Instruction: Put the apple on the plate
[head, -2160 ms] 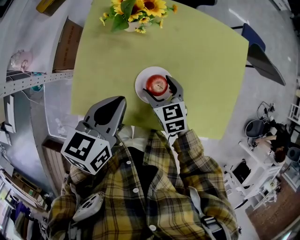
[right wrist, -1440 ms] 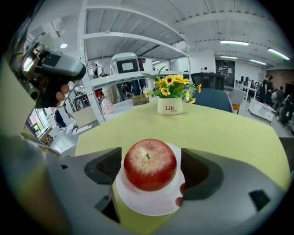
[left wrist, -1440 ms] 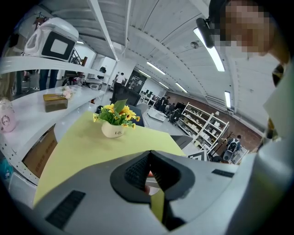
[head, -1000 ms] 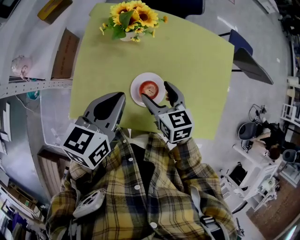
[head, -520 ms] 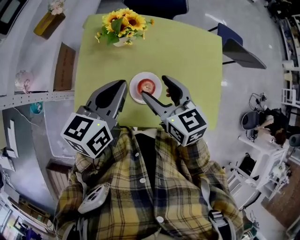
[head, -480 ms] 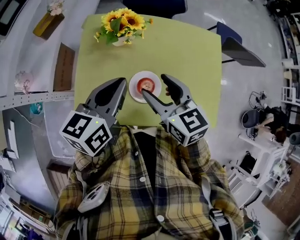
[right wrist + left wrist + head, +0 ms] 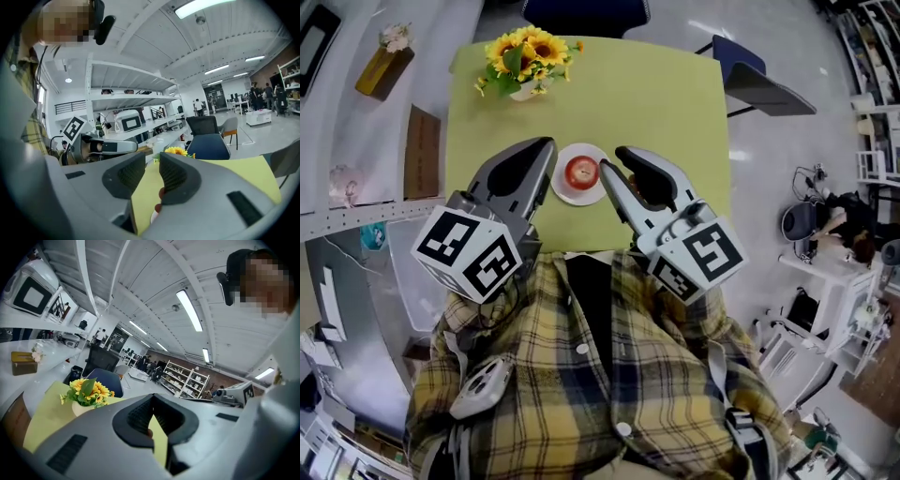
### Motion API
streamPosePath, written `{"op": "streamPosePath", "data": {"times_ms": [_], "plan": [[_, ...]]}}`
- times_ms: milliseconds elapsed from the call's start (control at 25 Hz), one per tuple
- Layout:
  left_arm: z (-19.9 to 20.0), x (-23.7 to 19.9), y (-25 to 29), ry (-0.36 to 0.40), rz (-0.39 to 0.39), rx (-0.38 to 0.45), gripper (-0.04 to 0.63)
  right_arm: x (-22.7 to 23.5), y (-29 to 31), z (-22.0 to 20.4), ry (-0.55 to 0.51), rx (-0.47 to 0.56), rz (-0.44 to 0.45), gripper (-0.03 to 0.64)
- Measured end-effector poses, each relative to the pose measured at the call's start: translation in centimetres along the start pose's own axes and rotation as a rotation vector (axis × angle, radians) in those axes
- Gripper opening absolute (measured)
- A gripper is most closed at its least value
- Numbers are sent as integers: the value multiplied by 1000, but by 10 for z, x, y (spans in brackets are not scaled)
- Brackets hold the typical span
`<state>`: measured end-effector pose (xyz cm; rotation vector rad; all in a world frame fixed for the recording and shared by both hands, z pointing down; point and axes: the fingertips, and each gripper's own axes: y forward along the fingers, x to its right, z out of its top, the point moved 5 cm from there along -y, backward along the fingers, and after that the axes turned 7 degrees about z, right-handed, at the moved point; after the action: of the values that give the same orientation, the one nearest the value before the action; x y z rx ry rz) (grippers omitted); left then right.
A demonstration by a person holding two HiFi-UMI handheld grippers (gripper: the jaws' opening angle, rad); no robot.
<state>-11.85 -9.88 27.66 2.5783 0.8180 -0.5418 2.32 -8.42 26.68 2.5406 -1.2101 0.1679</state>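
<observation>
Nearly level, the left hand-held gripper (image 7: 547,143) hovers above the table (image 7: 675,94).

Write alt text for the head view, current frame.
A red apple sits on a white plate on a green table, flanked in the picture by two empty grippers. The left gripper is shut; on the right gripper the jaws, which have just been closing, stand slightly apart with nothing between them. A sunflower pot stands at the table's far left.
</observation>
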Motion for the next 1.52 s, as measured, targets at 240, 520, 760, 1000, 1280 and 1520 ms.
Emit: {"op": "streamPosePath", "data": {"times_ms": [240, 520, 760, 1000, 1280, 1520], "plan": [[6, 11, 3, 40, -46, -13, 6, 11, -5, -2, 69, 14, -42, 11], [5, 3, 3, 46, -53, -37, 8, 11, -2, -5, 64, 13, -57, -3], [10, 0, -1, 127, -37, -47, 8, 8, -5, -14, 74, -21, -48, -5], [14, -6, 3, 162, -53, -58, 7, 7, -2, -17, 64, -43, -42, -5], [15, -17, 1, 150, -32, -61, 6, 10, 1, -21, 55, -61, -45, -5], [14, -20, 0, 159, -18, -65, 6, 12, 3, -21, 54, -62, -38, -5]]}}
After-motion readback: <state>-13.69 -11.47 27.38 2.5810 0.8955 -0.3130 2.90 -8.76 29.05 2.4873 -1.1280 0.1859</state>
